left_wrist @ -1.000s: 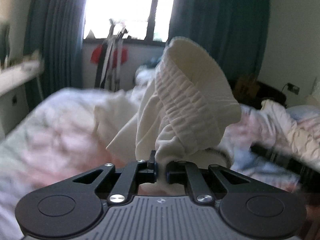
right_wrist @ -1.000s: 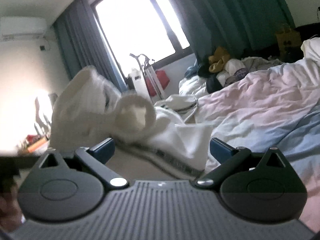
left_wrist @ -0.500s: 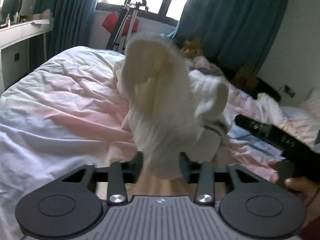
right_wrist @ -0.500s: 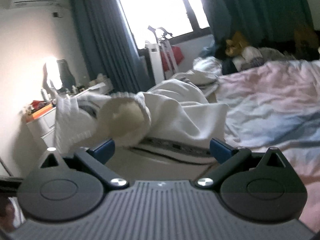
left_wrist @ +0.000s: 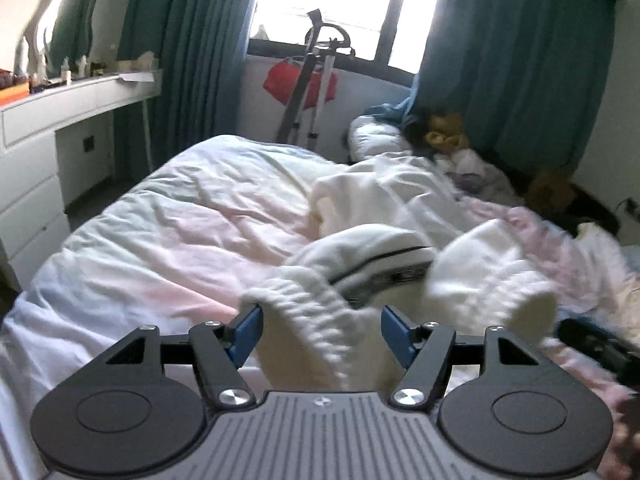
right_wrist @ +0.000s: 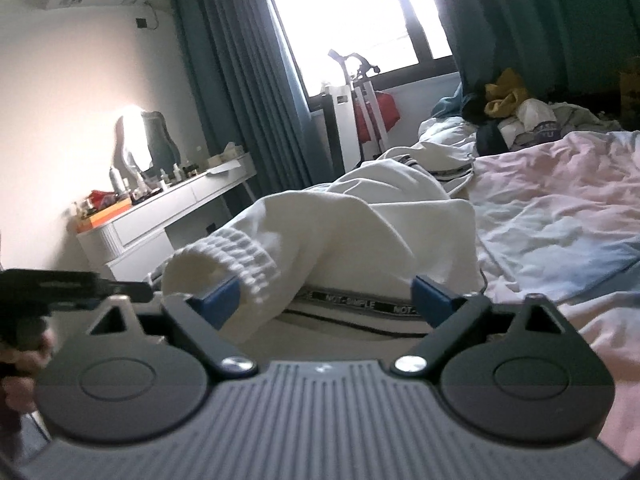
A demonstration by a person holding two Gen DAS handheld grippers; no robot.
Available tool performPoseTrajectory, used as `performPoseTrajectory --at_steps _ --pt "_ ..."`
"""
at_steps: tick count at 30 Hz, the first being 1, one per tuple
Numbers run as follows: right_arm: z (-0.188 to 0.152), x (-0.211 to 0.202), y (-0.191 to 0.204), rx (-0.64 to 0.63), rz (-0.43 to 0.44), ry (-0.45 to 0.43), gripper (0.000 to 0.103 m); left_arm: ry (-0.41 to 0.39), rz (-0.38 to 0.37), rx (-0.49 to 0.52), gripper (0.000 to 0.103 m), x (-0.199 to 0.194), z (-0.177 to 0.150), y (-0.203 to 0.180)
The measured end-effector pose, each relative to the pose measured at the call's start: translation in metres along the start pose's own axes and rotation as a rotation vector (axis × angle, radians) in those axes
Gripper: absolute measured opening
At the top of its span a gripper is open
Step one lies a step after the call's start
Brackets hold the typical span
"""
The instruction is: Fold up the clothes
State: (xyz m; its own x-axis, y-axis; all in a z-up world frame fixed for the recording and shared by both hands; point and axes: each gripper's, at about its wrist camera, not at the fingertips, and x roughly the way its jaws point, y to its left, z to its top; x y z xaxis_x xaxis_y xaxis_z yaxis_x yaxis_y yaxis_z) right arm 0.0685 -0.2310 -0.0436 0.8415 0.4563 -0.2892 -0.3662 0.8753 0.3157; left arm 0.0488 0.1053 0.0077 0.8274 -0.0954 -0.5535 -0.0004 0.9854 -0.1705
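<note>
On bed [left_wrist: 168, 240], white sweatpants [left_wrist: 360, 264] lie crumpled nr its middle; left gripper [left_wrist: 320, 330] fingers opening around ribbed cuff [left_wrist: 304, 312], right gripper [right_wrist: 326, 294] fingers closing, spread w/ cloth between.

Your bed [left_wrist: 168, 240] carried a rumpled pink-and-white duvet [right_wrist: 560, 200], and the white garment [right_wrist: 380, 232] lay bunched on it.

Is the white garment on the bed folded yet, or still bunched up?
Still bunched up. The white garment lies in a rumpled heap on the bed, one ribbed cuff sticking out loose, with no flat, squared layers showing.
</note>
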Motion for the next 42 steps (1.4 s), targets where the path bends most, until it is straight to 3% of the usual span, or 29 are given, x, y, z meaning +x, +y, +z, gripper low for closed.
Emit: performPoseTrajectory --at_steps 1,7,11,20,27,29,30,31,36,42 --pt "-0.001 0.001 0.001 -0.006 0.003 0.005 0.08 0.013 0.003 -0.023 0.069 0.005 -0.001 0.003" --pt "-0.004 0.003 0.007 -0.017 0.03 0.019 0.064 0.053 0.015 -0.138 0.069 0.024 -0.004 0.023" --pt "-0.004 0.0 0.008 -0.027 0.043 0.003 0.062 0.044 0.048 -0.14 0.073 0.021 -0.01 0.018" --pt "-0.007 -0.003 0.027 -0.129 0.043 -0.015 0.063 0.009 0.036 -0.148 0.073 0.014 -0.014 0.015" --pt "-0.003 0.013 0.057 -0.248 0.067 -0.039 0.062 -0.029 0.003 -0.298 0.073 0.017 -0.012 0.036" --pt "-0.002 0.022 0.068 -0.278 0.045 -0.032 0.048 -0.033 -0.009 -0.315 0.073 0.018 -0.012 0.039" --pt "-0.003 0.028 0.071 -0.283 0.021 -0.023 0.03 -0.031 -0.027 -0.335 0.073 0.019 -0.012 0.042" --pt "-0.005 0.031 0.072 -0.284 -0.009 -0.02 0.022 -0.026 -0.06 -0.367 0.072 0.02 -0.013 0.046" --pt "-0.006 0.014 0.066 -0.248 -0.109 -0.029 0.014 0.0 -0.266 -0.557 0.071 0.023 -0.018 0.068" --pt "-0.008 -0.028 0.063 -0.184 -0.226 0.0 0.013 0.084 -0.471 -0.716 0.071 0.031 -0.031 0.08"
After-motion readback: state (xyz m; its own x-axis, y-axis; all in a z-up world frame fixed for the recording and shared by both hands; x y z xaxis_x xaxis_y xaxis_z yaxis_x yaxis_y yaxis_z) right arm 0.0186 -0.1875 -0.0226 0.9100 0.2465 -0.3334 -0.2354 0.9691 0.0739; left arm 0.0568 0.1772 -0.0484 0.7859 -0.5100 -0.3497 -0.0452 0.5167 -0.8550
